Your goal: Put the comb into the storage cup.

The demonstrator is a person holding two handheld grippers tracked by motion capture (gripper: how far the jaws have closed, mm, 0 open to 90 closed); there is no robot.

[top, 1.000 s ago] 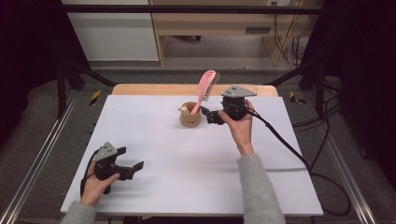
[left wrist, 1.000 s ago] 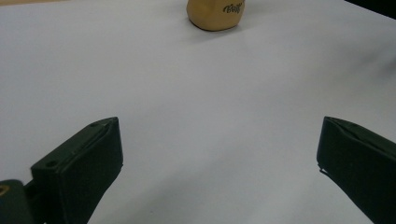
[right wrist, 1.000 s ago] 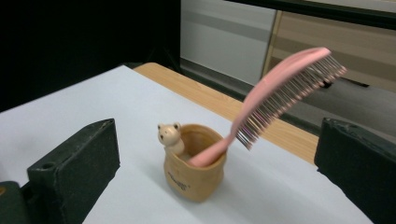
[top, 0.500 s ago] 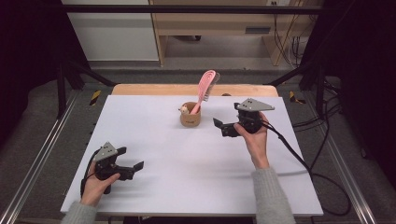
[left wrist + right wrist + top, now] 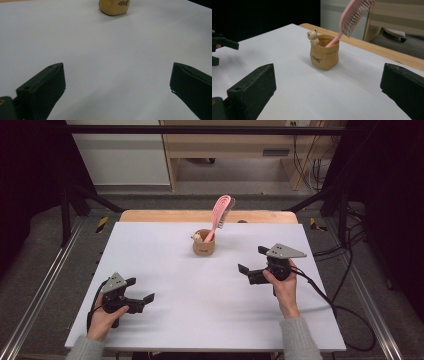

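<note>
Pink comb (image 5: pixel 220 215) stands handle-down, leaning, in tan pot (image 5: pixel 204 243) at table (image 5: pixel 200 310) far middle. Right gripper (image 5: pixel 253 262) near pot's right, jaws apart, empty. Left gripper (image 5: pixel 141 290) near front-left edge, jaws apart, empty.

A lab recording bay: white table (image 5: pixel 165 270) inside black metal framing (image 5: pixel 70 205), cables (image 5: pixel 345 285) across the floor.
</note>
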